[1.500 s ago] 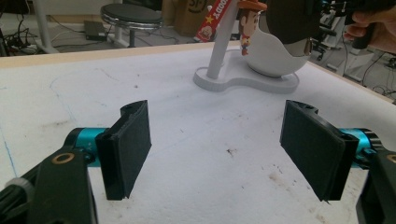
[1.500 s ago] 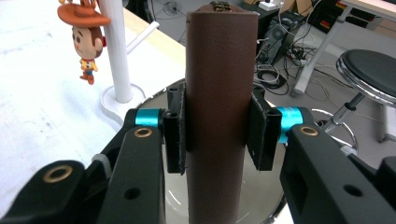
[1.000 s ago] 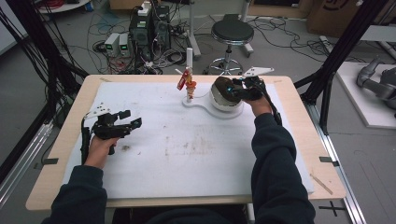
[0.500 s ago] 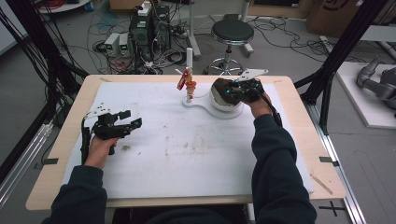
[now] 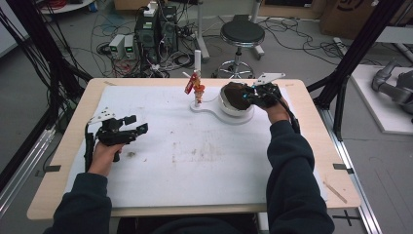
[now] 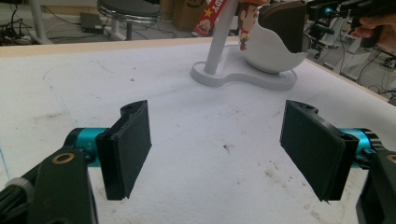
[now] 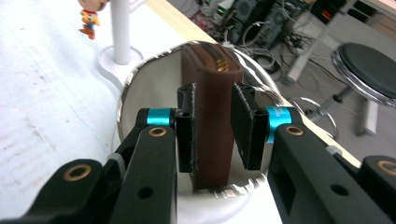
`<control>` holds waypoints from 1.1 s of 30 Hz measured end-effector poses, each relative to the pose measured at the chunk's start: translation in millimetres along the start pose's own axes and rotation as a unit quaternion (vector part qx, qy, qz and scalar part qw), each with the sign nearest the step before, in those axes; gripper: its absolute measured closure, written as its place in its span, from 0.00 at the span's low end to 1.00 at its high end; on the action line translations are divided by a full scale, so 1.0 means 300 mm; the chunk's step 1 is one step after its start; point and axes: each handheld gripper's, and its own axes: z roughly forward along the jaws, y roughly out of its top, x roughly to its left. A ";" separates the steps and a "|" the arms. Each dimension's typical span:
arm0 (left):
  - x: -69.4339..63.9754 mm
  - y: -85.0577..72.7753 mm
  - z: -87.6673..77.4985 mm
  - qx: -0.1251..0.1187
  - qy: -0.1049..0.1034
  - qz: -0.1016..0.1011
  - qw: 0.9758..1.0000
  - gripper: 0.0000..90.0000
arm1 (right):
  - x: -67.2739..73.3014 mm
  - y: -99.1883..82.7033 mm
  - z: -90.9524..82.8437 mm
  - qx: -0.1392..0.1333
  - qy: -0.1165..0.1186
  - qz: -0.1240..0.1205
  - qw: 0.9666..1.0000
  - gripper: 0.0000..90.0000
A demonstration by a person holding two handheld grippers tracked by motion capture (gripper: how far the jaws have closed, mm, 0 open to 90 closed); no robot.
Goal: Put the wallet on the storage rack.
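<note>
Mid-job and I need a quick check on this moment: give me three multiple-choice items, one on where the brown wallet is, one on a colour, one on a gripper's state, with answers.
1. Where is the brown wallet?
A. Flat on the white mat
B. Standing in the white bowl
C. Hanging from the post

2. What colour are the collars behind the gripper pads?
A. Red
B. Yellow
C. Blue

3. How does the left gripper stand?
A. Open, with nothing between its jaws
B. Shut on the wallet
C. Shut on the figurine

Answers:
1 B: the right gripper view shows the wallet upright inside the bowl's rim, with the right gripper shut on it.
2 C: blue rings sit behind the pads in both gripper views.
3 A: the left gripper view shows its pads far apart over the bare white mat.
</note>
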 end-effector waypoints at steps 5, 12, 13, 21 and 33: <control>-0.002 -0.001 0.003 0.001 -0.001 -0.001 1.000 0.27 | -0.024 -0.011 -0.047 -0.026 0.001 0.036 0.999 0.68; -0.002 -0.001 0.004 0.002 -0.001 -0.003 1.000 0.27 | -0.017 -0.002 -0.023 -0.037 0.007 0.071 0.997 0.64; -0.001 -0.002 0.004 0.004 -0.003 -0.004 1.000 0.27 | -0.013 0.005 -0.015 -0.043 0.009 0.080 0.996 0.64; 0.000 -0.002 0.004 0.003 -0.004 -0.006 1.000 0.27 | 0.045 0.057 0.064 -0.040 -0.060 0.071 0.995 0.74; -0.003 0.000 0.002 0.002 -0.004 -0.005 1.000 0.27 | 0.034 0.030 -0.039 -0.029 0.024 0.115 0.993 0.68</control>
